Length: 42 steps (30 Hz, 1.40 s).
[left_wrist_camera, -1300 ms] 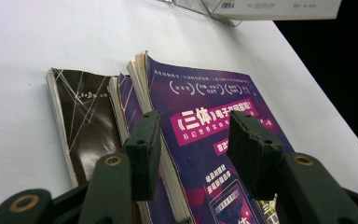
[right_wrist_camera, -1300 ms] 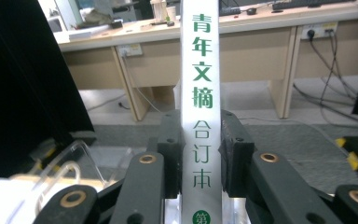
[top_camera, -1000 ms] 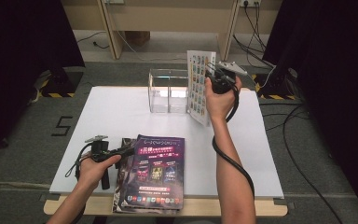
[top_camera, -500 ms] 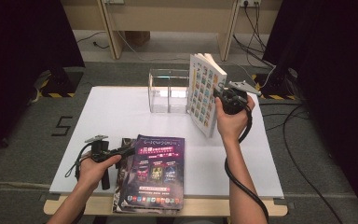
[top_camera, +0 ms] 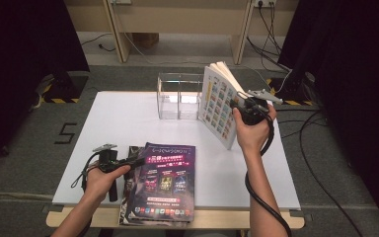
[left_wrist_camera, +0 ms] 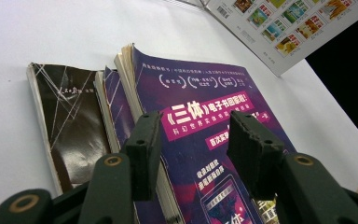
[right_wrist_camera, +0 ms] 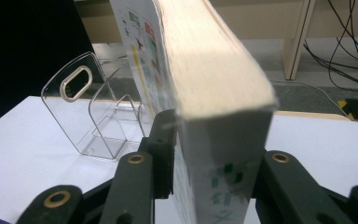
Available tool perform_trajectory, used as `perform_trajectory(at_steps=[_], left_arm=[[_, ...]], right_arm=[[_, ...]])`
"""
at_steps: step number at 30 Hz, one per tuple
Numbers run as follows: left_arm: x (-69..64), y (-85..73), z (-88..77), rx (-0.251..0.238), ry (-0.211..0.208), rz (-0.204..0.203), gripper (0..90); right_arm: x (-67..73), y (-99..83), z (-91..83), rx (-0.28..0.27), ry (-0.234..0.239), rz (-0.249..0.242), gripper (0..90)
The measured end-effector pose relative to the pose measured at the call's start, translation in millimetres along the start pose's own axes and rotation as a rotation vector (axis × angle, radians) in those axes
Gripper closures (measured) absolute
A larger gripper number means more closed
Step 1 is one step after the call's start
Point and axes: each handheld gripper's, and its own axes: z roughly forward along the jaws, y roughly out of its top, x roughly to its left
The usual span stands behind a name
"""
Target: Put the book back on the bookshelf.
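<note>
Book [top_camera: 218, 105] placement into the clear acrylic holder [top_camera: 178, 96] is judged to be the step in hand: the thick book is kept upright, just right of the holder, between the jaws of the right gripper [top_camera: 239, 104], which have just been opening but are seen against its covers. The left gripper [left_wrist_camera: 193, 149] is held with jaws apart over the purple book [top_camera: 165, 180] stacked at the counter [top_camera: 123, 123] edge. Next, the upright book probably needs to be guided into a slot.
</note>
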Motion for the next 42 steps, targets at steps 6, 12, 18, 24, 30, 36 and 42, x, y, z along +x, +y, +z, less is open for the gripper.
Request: perform_trajectory(at_steps=[6,12,18,24,30,36,42], left_arm=[[0.9,1.7,-1.9,-0.009,0.002,-0.003,53.7],[1.6,1.5,-2.1,-0.010,0.012,0.007,53.3],[1.0,1.5,-1.2,-0.009,0.012,0.015,53.2],[1.5,1.4,-1.1,-0.005,0.015,0.019,53.1],[0.7,0.4,0.5,0.001,0.013,0.022,53.1],[1.3,0.2,1.2,0.006,0.016,0.025,53.1],[1.3,0.6,0.7,0.000,0.015,0.025,53.2]], right_arm=[[0.9,9.0,1.0,-0.005,0.010,-0.013,65.7],[1.5,25.5,3.7,0.034,0.017,-0.040,65.6],[1.8,35.8,6.5,0.082,0.015,-0.051,66.7],[4.3,44.0,10.4,0.136,0.013,-0.069,67.9],[8.4,54.2,18.7,0.197,-0.002,-0.090,71.0],[9.5,55.7,20.0,0.206,-0.011,-0.102,73.7],[16.2,55.8,19.7,0.167,-0.009,-0.076,74.4]])
